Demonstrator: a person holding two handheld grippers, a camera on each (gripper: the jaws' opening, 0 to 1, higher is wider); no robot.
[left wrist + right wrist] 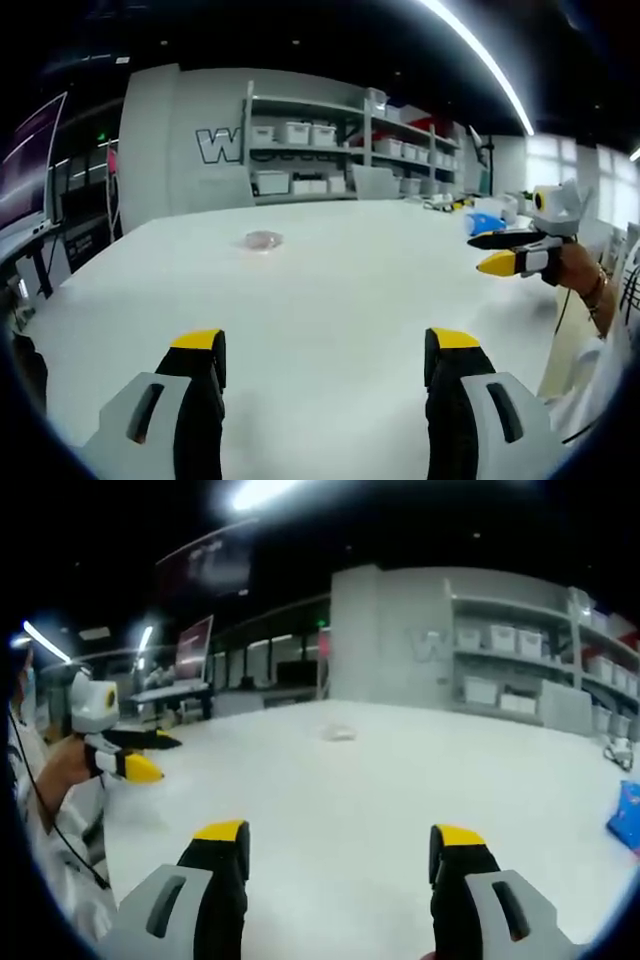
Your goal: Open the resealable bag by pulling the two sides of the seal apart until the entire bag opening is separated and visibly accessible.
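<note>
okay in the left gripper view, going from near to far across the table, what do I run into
Left gripper with its open fingers → bare stretch of white table → small clear resealable bag lying flat → the table's far edge → grey shelving with white bins against the back wall.

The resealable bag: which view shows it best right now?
The left gripper view: the bag lies far off on the white table, small but distinct. The right gripper view shows it fainter, a pale smudge.
</note>
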